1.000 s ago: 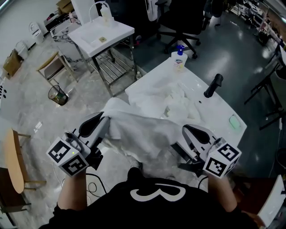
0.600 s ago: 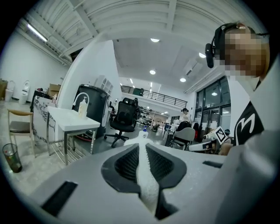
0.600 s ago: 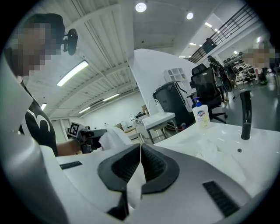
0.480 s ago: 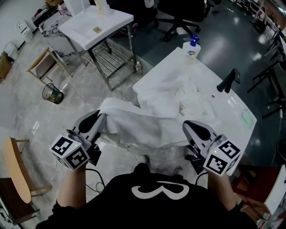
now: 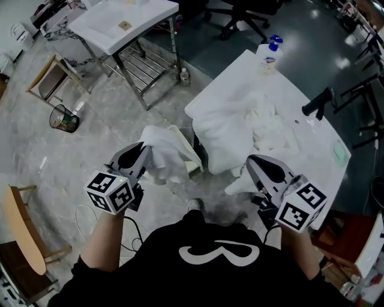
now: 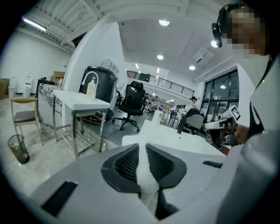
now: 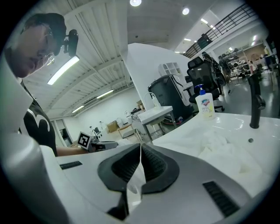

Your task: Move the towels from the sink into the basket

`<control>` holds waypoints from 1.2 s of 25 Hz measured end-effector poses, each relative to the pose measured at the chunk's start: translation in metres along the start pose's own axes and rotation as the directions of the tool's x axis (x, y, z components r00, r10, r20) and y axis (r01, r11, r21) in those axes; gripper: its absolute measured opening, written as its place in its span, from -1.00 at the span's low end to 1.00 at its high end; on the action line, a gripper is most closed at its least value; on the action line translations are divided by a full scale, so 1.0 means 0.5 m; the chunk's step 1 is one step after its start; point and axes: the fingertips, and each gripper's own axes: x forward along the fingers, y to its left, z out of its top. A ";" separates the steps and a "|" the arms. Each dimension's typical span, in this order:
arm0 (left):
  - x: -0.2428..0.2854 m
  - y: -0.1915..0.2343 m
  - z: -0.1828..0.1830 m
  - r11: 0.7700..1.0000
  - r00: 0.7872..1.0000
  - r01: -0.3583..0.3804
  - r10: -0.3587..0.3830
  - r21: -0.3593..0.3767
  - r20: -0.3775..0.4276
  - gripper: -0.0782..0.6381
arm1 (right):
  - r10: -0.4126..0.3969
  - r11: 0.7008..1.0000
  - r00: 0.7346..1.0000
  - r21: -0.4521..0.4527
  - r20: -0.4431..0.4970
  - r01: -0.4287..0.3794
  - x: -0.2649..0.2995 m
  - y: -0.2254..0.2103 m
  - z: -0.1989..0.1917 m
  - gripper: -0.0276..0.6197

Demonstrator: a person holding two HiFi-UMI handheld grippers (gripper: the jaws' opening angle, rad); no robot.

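My left gripper (image 5: 143, 153) is shut on a white towel (image 5: 169, 157) that hangs bunched off its jaws, out over the floor to the left of the sink. In the left gripper view the white cloth fills the narrow gap between the pads of the left gripper (image 6: 142, 153). By the sink's front edge, my right gripper (image 5: 252, 166) is shut on a thin fold of white towel (image 5: 239, 187); the fold runs between the ribbed pads of the right gripper (image 7: 140, 154). More white towels (image 5: 267, 127) lie piled in the white sink (image 5: 312, 141), one draping over its front edge (image 5: 221, 147). No basket is in view.
A soap pump bottle (image 5: 269, 55) stands at the sink's far corner and a black faucet (image 5: 318, 103) at its right, with a green soap bar (image 5: 340, 153) nearby. A second white table (image 5: 123, 17) on a metal frame stands at the back left. On the floor stands a waste bin (image 5: 63, 119).
The towel that was stretched flat between both grippers has gathered into a bunch at the left gripper. Both grippers have drawn back from the sink toward me.
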 end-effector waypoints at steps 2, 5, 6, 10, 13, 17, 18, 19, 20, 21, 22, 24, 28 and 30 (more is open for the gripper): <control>0.032 0.026 -0.043 0.999 0.998 -0.028 0.027 -0.017 -0.048 -0.65 | -0.005 1.000 1.000 0.010 -0.013 0.005 0.014 -0.008 -0.007 -0.88; 0.082 0.069 -0.107 0.996 0.990 -0.080 0.077 -0.025 -0.115 -0.65 | -0.009 1.000 0.999 0.023 -0.031 0.009 0.035 -0.019 -0.014 -0.88; 0.099 0.085 -0.128 0.995 0.986 -0.101 0.096 -0.028 -0.135 -0.65 | -0.011 1.000 0.999 0.027 -0.037 0.012 0.040 -0.024 -0.015 -0.88; 0.166 0.150 -0.214 0.984 0.963 -0.176 0.169 -0.017 -0.211 -0.65 | -0.030 0.999 0.998 0.030 -0.061 0.032 0.059 -0.048 -0.024 -0.88; 0.215 0.193 -0.287 0.973 0.935 -0.228 0.213 -0.021 -0.283 -0.65 | -0.051 0.998 0.995 0.035 -0.089 0.055 0.076 -0.071 -0.046 -0.88; 0.270 0.229 -0.351 0.963 0.906 -0.268 0.239 -0.037 -0.348 -0.65 | -0.058 0.996 0.992 0.054 -0.114 0.065 0.108 -0.097 -0.066 -0.88; 0.284 0.234 -0.362 0.963 0.903 -0.268 0.239 -0.034 -0.357 -0.65 | -0.056 0.997 0.992 0.053 -0.116 0.063 0.117 -0.101 -0.068 -0.88; 0.297 0.238 -0.372 0.963 0.899 -0.268 0.239 -0.029 -0.366 -0.65 | -0.054 0.997 0.992 0.050 -0.118 0.060 0.126 -0.105 -0.070 -0.88; 0.309 0.242 -0.383 0.963 0.895 -0.268 0.241 -0.021 -0.376 -0.65 | -0.052 0.997 0.991 0.045 -0.121 0.058 0.135 -0.109 -0.073 -0.88; 0.319 0.246 -0.395 0.962 0.888 -0.272 0.246 -0.012 -0.390 -0.65 | -0.049 0.998 0.991 0.040 -0.125 0.054 0.144 -0.113 -0.076 -0.88; 0.327 0.252 -0.408 0.961 0.879 -0.278 0.252 -0.005 -0.405 -0.65 | -0.046 0.998 0.990 0.039 -0.131 0.051 0.153 -0.115 -0.080 -0.88; 0.334 0.267 -0.435 0.956 0.860 -0.293 0.265 0.004 -0.437 -0.65 | -0.039 0.998 0.989 0.043 -0.142 0.045 0.169 -0.116 -0.088 -0.88; 0.350 0.299 -0.480 0.953 0.826 -0.302 0.265 0.005 -0.498 -0.65 | -0.035 0.998 0.985 0.036 -0.169 0.042 0.186 -0.121 -0.091 -0.88; 0.354 0.310 -0.500 0.954 0.810 -0.300 0.249 -0.009 -0.531 -0.65 | -0.032 0.999 0.982 0.029 -0.186 0.038 0.188 -0.121 -0.095 -0.88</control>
